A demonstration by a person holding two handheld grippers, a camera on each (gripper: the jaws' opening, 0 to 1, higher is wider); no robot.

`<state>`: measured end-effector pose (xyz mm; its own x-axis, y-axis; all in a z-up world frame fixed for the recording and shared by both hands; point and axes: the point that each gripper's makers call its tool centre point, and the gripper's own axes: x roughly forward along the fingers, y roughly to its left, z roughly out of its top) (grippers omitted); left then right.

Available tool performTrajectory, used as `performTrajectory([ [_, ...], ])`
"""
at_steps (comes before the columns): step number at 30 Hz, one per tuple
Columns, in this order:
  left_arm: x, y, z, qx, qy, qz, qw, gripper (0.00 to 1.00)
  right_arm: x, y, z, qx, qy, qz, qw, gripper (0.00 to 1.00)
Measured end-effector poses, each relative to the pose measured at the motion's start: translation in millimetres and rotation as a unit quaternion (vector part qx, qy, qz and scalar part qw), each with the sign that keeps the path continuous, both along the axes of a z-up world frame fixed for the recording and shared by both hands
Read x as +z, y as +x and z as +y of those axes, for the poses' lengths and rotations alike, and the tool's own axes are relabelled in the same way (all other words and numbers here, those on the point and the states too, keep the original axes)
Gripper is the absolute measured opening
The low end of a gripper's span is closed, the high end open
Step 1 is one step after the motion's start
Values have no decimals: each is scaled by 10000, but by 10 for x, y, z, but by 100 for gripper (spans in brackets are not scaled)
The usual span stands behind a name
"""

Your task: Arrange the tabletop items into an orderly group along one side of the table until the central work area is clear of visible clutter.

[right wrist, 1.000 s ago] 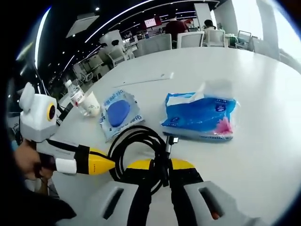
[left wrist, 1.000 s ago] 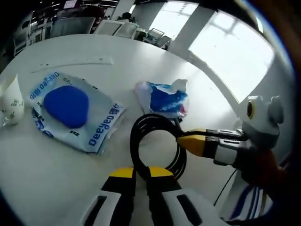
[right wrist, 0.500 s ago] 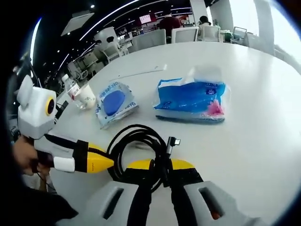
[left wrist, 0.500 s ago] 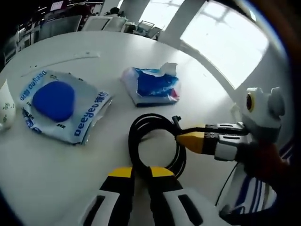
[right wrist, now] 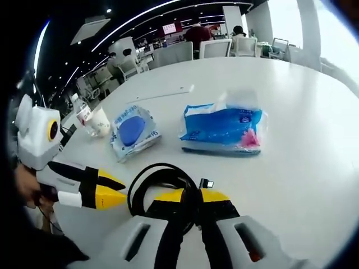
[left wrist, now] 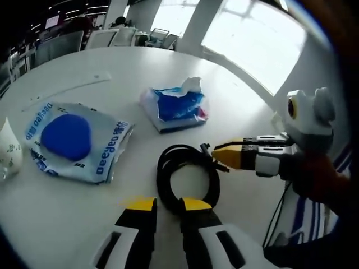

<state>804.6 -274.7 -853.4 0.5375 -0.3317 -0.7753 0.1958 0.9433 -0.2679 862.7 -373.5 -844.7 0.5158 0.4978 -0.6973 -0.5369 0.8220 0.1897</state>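
Right gripper (right wrist: 187,196) clamping coiled black cable (left wrist: 188,176) on white table (right wrist: 303,151); left gripper (left wrist: 167,204) parted, releasing it.

"deeyeo" runs along the white wipes pouch (left wrist: 73,141), in blue.

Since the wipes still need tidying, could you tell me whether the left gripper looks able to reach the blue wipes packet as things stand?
Probably yes: the left gripper is open, and bare table lies between it and the blue wipes packet.
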Motion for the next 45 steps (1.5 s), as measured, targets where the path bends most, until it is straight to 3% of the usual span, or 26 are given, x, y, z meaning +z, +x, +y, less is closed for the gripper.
performTrajectory([
  [11, 137, 39, 367, -186, 139, -89, 9997, 17, 180, -96, 169, -122, 226, -183, 9995, 3],
  [21, 268, 102, 716, -653, 376, -57, 9971, 25, 269, -205, 416, -163, 444, -214, 9987, 11],
  [31, 499, 357, 1148, -986, 686, -179, 9926, 29, 290, -346, 669, -139, 666, -95, 9976, 23],
  [45, 671, 692, 1551, -1092, 734, 102, 9913, 32, 324, -346, 953, -117, 814, -20, 9966, 31],
])
